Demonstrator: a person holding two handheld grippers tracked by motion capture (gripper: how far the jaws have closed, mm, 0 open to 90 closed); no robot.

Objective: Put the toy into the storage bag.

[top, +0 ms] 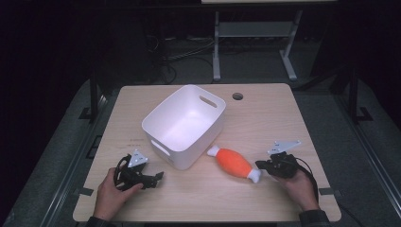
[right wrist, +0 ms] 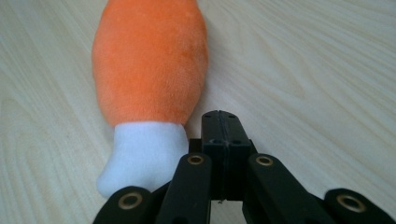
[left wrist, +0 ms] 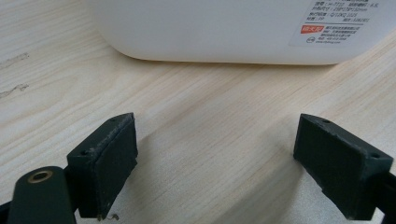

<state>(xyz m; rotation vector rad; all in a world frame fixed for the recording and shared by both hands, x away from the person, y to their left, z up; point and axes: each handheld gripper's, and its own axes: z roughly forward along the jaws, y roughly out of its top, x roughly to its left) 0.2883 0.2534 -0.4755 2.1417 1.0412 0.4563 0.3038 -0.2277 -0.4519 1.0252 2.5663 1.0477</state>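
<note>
An orange plush drumstick [top: 234, 163] with white ends lies on the wooden table, right of the white bin [top: 184, 124]. My right gripper [top: 261, 165] rests at the toy's near white end, jaws shut with nothing between them. In the right gripper view the shut gripper [right wrist: 221, 127] sits just right of the toy's white tip [right wrist: 142, 156], beside the orange body [right wrist: 149, 60]. My left gripper [top: 158, 177] lies on the table in front of the bin, open. In the left gripper view its pads [left wrist: 109, 158] stand wide apart over bare wood, facing the bin wall [left wrist: 210, 28].
The table [top: 269, 118] has a round cable hole [top: 237, 96] at the back. A label [left wrist: 343, 21] is stuck on the bin's outer wall. Dark floor, cables and a desk frame [top: 216, 47] lie beyond the table's far edge.
</note>
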